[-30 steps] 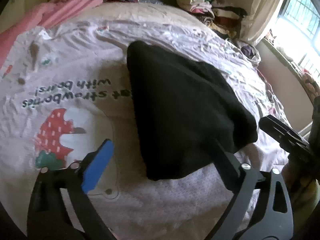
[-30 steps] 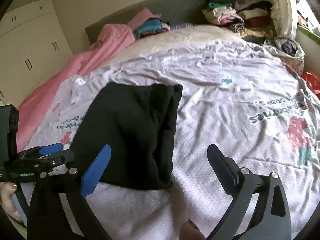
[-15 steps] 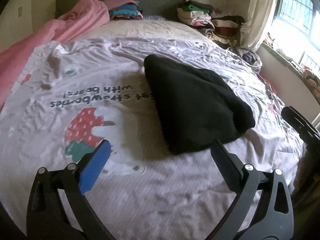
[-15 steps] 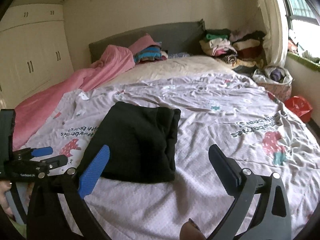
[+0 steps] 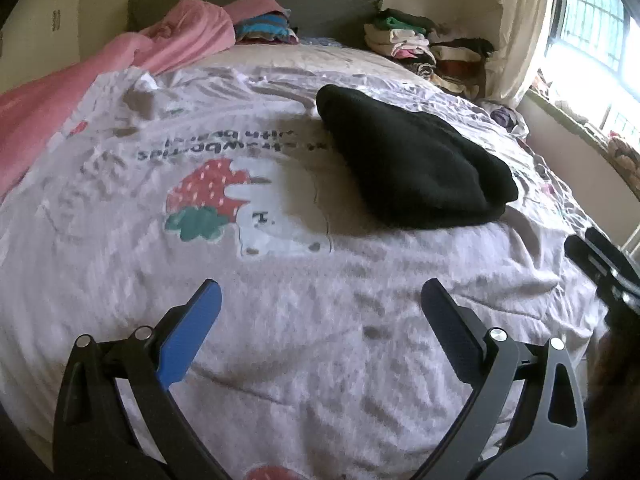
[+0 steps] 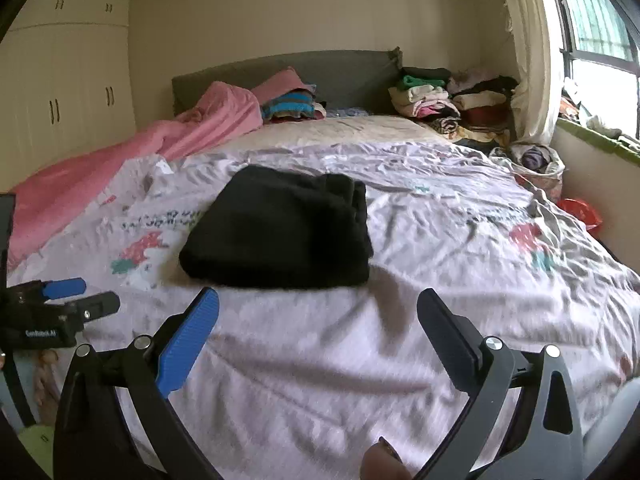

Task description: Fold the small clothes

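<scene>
Garment (image 6: 280, 228) status: I see one black item, folded into a thick, roughly rectangular bundle, lying flat on the pale printed bedsheet (image 6: 440, 240) near the middle of the bed. Its fabric reads as dark, matte and soft, with no print or trim that I can make out. In the right wrist view, stacked layer edges show along its right side, and the near edge is a rounded fold. In the left wrist view the same bundle (image 5: 408, 168) sits right of a strawberry print (image 5: 208, 188) and a line of dark lettering on the sheet, touching the end of that lettering. I hold the left gripper (image 5: 320, 300) above bare sheet, its fingers spread wide and grasping nothing, with the garment well ahead of the tips. I hold the right gripper (image 6: 318, 308) likewise spread and empty, and the bundle lies just beyond its fingertips. The left gripper also shows at the left edge of the right wrist view (image 6: 80, 296). A pink blanket (image 6: 140, 152) lies along the left side of the bed, and piles of folded clothes (image 6: 440, 100) rest by the grey headboard (image 6: 340, 68).
</scene>
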Action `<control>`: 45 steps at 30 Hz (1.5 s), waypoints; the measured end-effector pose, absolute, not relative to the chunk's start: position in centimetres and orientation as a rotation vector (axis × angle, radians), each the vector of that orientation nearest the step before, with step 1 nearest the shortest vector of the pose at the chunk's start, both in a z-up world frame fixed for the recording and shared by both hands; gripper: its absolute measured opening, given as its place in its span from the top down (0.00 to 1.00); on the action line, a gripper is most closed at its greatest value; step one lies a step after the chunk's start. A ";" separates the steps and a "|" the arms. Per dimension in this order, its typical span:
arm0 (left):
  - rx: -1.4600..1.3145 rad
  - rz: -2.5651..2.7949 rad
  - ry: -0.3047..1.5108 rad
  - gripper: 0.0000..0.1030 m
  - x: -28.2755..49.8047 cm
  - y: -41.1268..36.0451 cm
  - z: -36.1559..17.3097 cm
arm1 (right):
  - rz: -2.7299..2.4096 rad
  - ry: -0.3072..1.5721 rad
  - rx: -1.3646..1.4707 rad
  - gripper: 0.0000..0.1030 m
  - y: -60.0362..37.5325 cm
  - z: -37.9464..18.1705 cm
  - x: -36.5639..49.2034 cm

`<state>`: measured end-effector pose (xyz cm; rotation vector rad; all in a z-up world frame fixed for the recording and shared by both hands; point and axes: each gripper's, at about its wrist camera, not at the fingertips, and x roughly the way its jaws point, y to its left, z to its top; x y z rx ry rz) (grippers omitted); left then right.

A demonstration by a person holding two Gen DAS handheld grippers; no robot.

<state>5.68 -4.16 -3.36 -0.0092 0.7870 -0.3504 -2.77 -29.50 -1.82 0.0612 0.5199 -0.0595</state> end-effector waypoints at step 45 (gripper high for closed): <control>0.023 -0.305 0.783 0.09 4.9 -3.7 -4.2 | -0.136 0.612 0.065 0.04 -28.3 -4.8 -3.2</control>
